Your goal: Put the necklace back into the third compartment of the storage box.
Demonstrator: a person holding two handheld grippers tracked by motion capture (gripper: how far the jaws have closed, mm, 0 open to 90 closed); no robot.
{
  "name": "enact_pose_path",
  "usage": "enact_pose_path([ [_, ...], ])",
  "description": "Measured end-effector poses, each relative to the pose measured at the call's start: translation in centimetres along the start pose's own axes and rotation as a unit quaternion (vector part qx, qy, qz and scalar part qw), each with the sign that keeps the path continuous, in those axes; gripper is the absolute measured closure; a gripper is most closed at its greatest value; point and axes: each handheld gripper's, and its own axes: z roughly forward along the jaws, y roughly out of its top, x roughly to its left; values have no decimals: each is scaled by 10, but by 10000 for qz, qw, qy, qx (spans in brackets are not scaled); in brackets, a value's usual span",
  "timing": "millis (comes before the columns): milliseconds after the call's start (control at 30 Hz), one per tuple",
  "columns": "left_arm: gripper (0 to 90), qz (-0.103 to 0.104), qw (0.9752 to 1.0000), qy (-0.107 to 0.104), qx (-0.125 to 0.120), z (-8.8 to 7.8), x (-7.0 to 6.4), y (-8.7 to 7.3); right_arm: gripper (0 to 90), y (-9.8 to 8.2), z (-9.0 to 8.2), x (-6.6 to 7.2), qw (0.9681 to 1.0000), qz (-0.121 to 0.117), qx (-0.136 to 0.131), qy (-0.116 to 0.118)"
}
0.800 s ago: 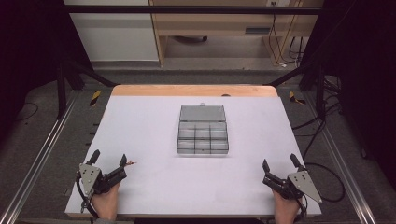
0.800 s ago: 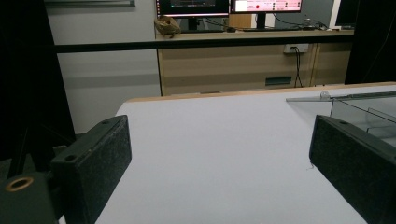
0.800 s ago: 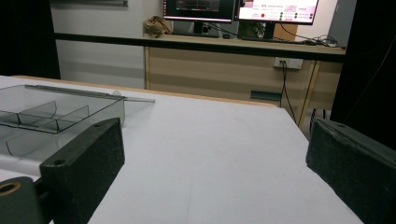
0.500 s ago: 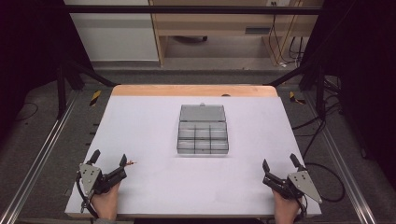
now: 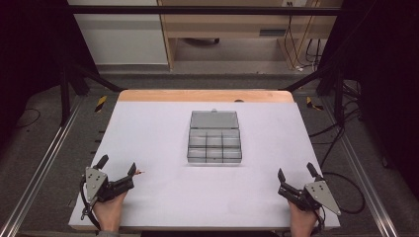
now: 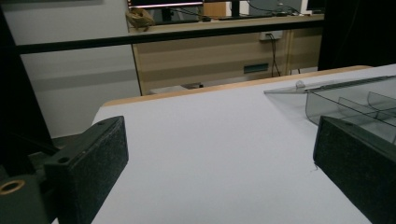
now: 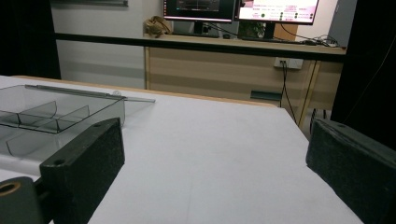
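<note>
A clear plastic compartment box (image 5: 215, 146) lies in the middle of the white table (image 5: 158, 128), its lid (image 5: 214, 119) folded back flat on the far side. My left gripper (image 5: 117, 164) rests at the near left corner, held by a hand, jaws wide apart with nothing between them. My right gripper (image 5: 295, 171) rests at the near right corner, also open and empty. In the left gripper view the box (image 6: 348, 100) sits ahead to the right of the gripper (image 6: 219, 186). In the right gripper view the box (image 7: 56, 114) is ahead to the left of the gripper (image 7: 210, 186).
A tiny orange item (image 5: 140, 173) lies on the table just right of the left gripper. A black bar (image 5: 207, 10) crosses above the far side. Beyond it stand a wooden desk (image 7: 233, 70) and monitors (image 7: 275, 9). Cables (image 5: 341, 187) trail off the right edge.
</note>
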Motion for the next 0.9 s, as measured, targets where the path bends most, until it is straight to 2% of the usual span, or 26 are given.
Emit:
enact_pose_path([
  [33, 29, 0, 10000, 0, 0, 0, 0, 0, 48, 0, 0, 0, 10000, 0, 0, 0],
  [67, 23, -40, 9998, -196, 44, 1, 1, 5, 48, 0, 0, 0, 10000, 0, -7, -4],
  [100, 13, -40, 9998, -196, 44, 1, 1, 5, 48, 0, 0, 0, 10000, -1, -8, -4],
  [167, 3, -150, 9988, -440, 145, 3, 4, 11, 48, 0, 0, 0, 10000, 0, -13, -3],
  [200, 2, -124, 9980, -550, 277, 6, 6, 16, 48, 0, 0, 0, 10000, -1, -16, -6],
  [233, 2, -124, 9980, -550, 277, 6, 6, 16, 48, 0, 0, 0, 10000, -1, -16, -6],
  [300, 2, -24, 9964, -721, 443, 8, 9, 24, 48, 0, 0, 0, 10000, 0, -17, -4],
  [333, 8, 24, 9953, -823, 505, 9, 11, 27, 48, 0, 0, 0, 10000, -1, -16, -4],
  [400, 19, 89, 9905, -1162, 728, 13, 17, 37, 48, 0, 0, 0, 10000, -1, -15, -4],
  [433, 29, 89, 9905, -1162, 728, 13, 17, 37, 48, 0, 0, 0, 10000, -1, -15, -4],
  [467, 30, 157, 9857, -1419, 890, 16, 21, 44, 48, 0, 0, 0, 10000, -1, -14, -4],
  [500, 37, 157, 9857, -1419, 890, 16, 21, 44, 48, 0, 0, 0, 10000, -1, -14, -4],
  [533, 45, 348, 9804, -1602, 1095, 19, 23, 52, 48, 0, 0, 0, 10000, -2, -13, -2],
  [567, 53, 348, 9804, -1602, 1095, 19, 23, 52, 48, 0, 0, 0, 10000, -2, -11, 0],
  [600, 63, 566, 9738, -1785, 1293, 23, 24, 60, 48, 0, 0, 0, 10000, -3, -10, -1],
  [633, 75, 566, 9738, -1785, 1293, 23, 24, 60, 48, 0, 0, 0, 10000, -3, -10, -1],
  [667, 110, 768, 9638, -2072, 1492, 28, 25, 67, 48, 0, 0, 0, 10000, -7, -5, 1],
  [733, 138, 964, 9527, -2242, 1811, 35, 25, 73, 48, 0, 0, 0, 10000, -12, 0, 4],
  [767, 148, 964, 9527, -2242, 1811, 35, 25, 73, 48, 0, 0, 0, 10000, -12, 0, 4],
  [800, 156, 1124, 9459, -2317, 1973, 39, 24, 77, 48, 0, 0, 0, 10000, -11, -3, 6],
  [833, 156, 1238, 9409, -2361, 2088, 41, 23, 79, 48, 0, 0, 0, 10000, -11, -3, 6],
  [867, 173, 1398, 9312, -2469, 2287, 47, 21, 83, 48, 0, 0, 0, 10000, -4, 2, 8],
  [900, 173, 1398, 9312, -2469, 2287, 47, 21, 83, 48, 0, 0, 0, 10000, -4, 2, 8],
])
